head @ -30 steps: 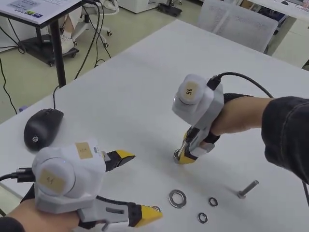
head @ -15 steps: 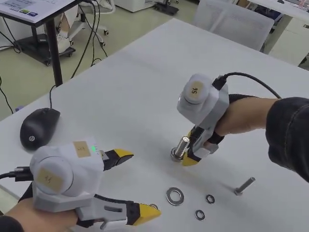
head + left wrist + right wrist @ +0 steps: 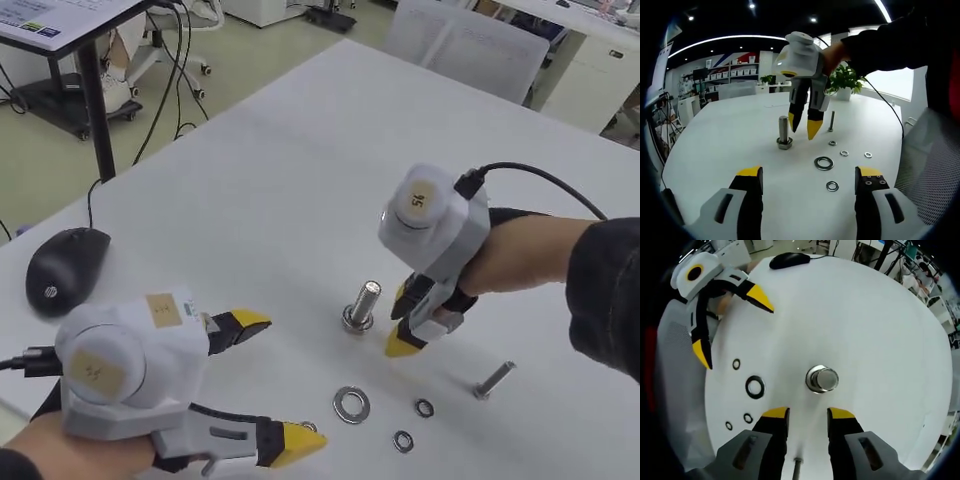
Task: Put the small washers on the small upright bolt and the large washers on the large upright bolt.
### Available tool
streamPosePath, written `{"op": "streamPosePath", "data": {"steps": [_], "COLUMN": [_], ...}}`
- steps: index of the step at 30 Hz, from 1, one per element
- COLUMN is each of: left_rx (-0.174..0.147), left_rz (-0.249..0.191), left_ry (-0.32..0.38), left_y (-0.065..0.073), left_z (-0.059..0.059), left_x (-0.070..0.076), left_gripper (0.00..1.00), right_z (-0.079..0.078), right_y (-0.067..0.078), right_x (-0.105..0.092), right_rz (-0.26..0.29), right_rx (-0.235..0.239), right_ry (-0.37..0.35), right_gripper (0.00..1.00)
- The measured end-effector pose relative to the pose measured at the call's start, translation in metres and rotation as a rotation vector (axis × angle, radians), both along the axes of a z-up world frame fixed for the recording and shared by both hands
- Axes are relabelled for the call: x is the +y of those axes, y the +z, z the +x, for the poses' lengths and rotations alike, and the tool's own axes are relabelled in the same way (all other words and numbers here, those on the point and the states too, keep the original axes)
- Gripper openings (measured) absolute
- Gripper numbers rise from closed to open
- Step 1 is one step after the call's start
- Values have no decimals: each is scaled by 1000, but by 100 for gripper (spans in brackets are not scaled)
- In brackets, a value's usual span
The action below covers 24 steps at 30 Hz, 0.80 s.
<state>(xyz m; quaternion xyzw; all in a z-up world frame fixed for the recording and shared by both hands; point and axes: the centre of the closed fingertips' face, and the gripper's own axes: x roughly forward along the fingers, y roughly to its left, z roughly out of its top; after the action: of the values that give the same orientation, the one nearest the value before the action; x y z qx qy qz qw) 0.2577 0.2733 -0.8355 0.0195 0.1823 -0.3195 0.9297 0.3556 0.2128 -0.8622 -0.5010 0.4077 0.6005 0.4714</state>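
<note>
Steel washers, thin and flat on the white worktop (image 3: 300, 170). I judge them light, stiff and slick. With no edge for fingers to get under, the likely hold is a pinch across the outer rim, or a tip up on edge first. They could skate on this smooth surface if nudged. One large washer (image 3: 351, 404) lies in the open near the foot of the large bolt (image 3: 361, 305), which stands upright on its head. The small washers (image 3: 424, 407) lie close together just to the right of the big one. A further washer (image 3: 310, 427) sits just beside the lower fingertip of the left gripper (image 3: 275, 380); I cannot tell whether they touch. The small bolt (image 3: 493, 380) lies on its side, not upright, past the small washers. It would likely need standing up before it can take any rings. The right gripper (image 3: 402, 320) points down just beside the large bolt, its fingers a narrow gap apart and empty. In the right gripper view the bolt's top sits just ahead of that gap, not within it. The left gripper is low over the worktop, fingers spread wide and holding nothing. In the left gripper view the large washer lies ahead between the two fingers' lines, apart from both, with the further washer nearer the right finger.
</note>
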Motion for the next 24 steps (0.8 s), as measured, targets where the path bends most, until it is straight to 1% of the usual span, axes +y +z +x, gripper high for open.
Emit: {"op": "streamPosePath", "data": {"steps": [13, 24], "left_rx": [-1, -3], "left_rz": [8, 16], "left_ry": [-7, -17], "left_y": [3, 7], "left_z": [-1, -1], "left_x": [-3, -7], "left_gripper": [74, 73], "right_z": [-19, -46], "right_y": [5, 4], "right_x": [-2, -3], "right_rz": [12, 24], "right_rx": [9, 42], "right_ry": [19, 44], "right_gripper": [32, 33]}}
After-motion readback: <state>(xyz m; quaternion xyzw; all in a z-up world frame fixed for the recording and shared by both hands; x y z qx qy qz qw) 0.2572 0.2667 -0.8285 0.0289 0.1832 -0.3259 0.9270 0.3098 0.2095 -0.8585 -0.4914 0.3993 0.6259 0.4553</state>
